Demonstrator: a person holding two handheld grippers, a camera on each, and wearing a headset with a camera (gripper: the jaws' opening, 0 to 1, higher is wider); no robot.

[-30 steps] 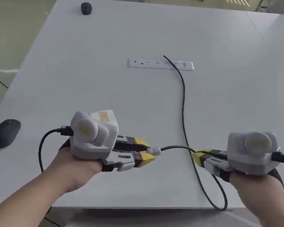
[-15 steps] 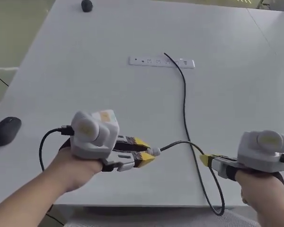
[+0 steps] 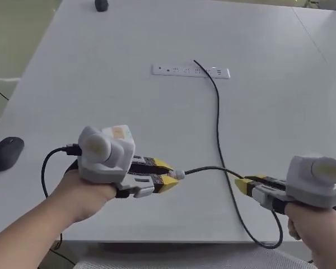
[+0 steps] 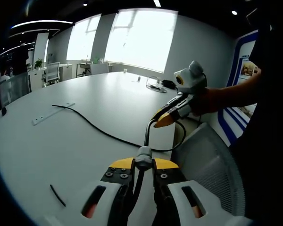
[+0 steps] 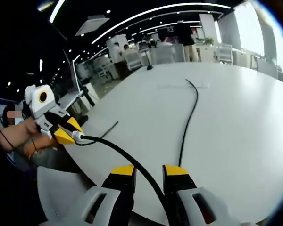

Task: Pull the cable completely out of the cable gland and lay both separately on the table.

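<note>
My left gripper (image 3: 172, 178) hovers over the table's near edge, shut on the small white cable gland (image 3: 180, 175); the gland (image 4: 143, 155) sits pinched between its yellow tips. A black cable (image 3: 210, 168) comes out of the gland and arcs right to my right gripper (image 3: 242, 185), which is shut on it. In the right gripper view the cable (image 5: 137, 168) runs between the jaws toward the gland (image 5: 77, 137) and left gripper (image 5: 61, 133). Beyond the right gripper the cable (image 3: 217, 120) crosses the table and loops over the front edge.
A white power strip (image 3: 176, 70) lies at mid-table by the cable's far end. A black mouse (image 3: 5, 152) rests at the left edge, and a dark round object (image 3: 101, 5) sits far back. A short black stick (image 4: 57, 195) lies on the table near the left gripper.
My right gripper has drawn away to the right and toward the front edge, so a longer stretch of cable spans between it and the gland. The left gripper has barely shifted.
</note>
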